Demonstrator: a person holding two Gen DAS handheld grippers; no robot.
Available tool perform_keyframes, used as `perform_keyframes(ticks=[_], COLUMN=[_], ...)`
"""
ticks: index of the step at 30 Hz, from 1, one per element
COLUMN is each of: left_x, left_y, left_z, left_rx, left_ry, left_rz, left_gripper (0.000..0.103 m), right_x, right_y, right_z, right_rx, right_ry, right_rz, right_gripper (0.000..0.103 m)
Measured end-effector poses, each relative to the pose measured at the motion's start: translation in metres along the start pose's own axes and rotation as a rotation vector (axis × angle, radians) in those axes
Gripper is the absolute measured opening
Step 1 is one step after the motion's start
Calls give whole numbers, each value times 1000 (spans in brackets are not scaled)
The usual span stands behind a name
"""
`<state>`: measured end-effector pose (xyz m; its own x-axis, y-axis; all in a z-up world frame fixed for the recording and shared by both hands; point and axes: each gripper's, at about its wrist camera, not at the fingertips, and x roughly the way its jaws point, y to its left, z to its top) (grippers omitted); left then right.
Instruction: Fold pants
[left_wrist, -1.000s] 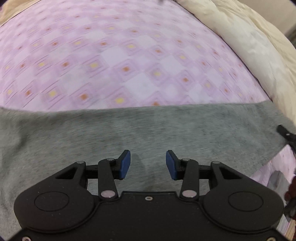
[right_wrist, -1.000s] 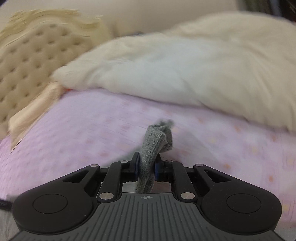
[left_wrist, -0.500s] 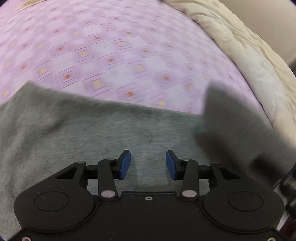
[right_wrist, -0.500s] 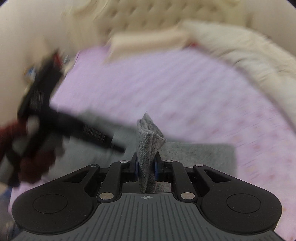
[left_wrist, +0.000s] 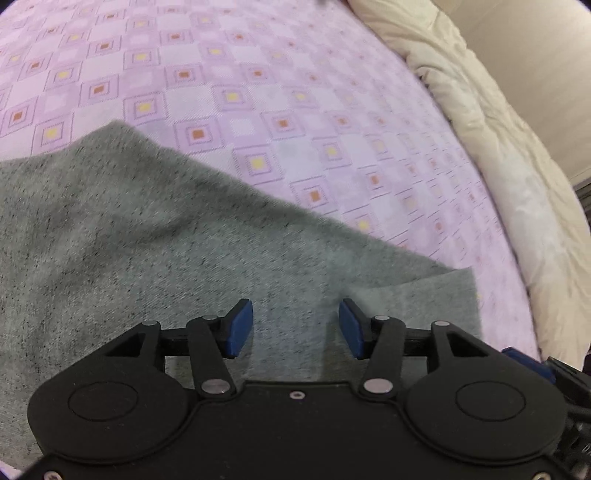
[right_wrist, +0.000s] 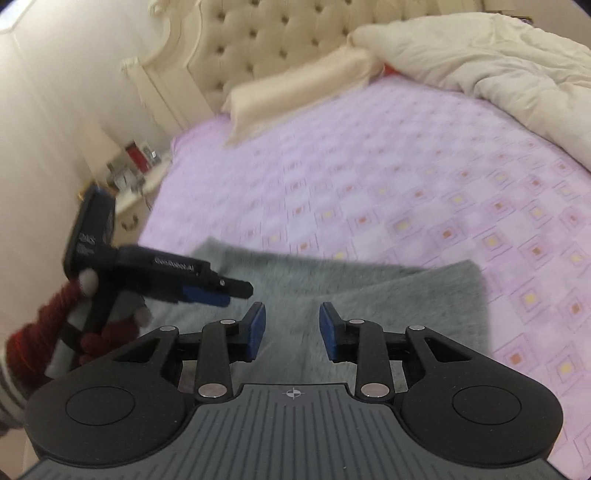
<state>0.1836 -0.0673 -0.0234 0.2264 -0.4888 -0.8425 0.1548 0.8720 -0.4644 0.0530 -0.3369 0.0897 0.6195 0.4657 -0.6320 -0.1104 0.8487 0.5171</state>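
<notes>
The grey pants (left_wrist: 155, 236) lie folded on the pink patterned bed sheet (left_wrist: 258, 92). They also show in the right wrist view (right_wrist: 369, 291), with one layer laid over another. My left gripper (left_wrist: 295, 328) is open and empty, just above the grey cloth. It also shows in the right wrist view (right_wrist: 221, 291), held by a gloved hand at the left. My right gripper (right_wrist: 291, 330) is open and empty over the cloth's near part.
A cream duvet (left_wrist: 498, 140) is bunched along the right side of the bed and also shows in the right wrist view (right_wrist: 498, 70). A tufted headboard (right_wrist: 266, 33) and a pillow (right_wrist: 295, 92) stand at the far end. A nightstand (right_wrist: 129, 177) with small items stands at the left.
My right gripper swung the pants leg over onto the rest of the pants, then opened and let it go. My left gripper stayed open over the cloth.
</notes>
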Motion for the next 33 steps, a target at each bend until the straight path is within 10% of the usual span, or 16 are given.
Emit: perform_keyframes(ticks=[17,19,21,28,33], left_x=[37,37,36,-17,-24], left_y=[-41,-47,-52,-79,-60], left_z=[-35,-35,-35,-27,-8], left_rx=[95,78,68,228,252], left_ry=[181,158,139,10,-12], left_rz=[-54,-69,-56,-97,4], left_gripper=[80,60,10,10,12], right_x=[3,0,-2,-4,8], right_y=[-21,-26,-32,-46,-46], right_z=[-21,-25,-28,-34,-30], right_rx=[-43,-44,-39,-6,-38], right_ry=[-35,-53,-58,-80,-58], right_rz=[-225,-287,-326,-365,-370], right_gripper=[32,32,32,32,31])
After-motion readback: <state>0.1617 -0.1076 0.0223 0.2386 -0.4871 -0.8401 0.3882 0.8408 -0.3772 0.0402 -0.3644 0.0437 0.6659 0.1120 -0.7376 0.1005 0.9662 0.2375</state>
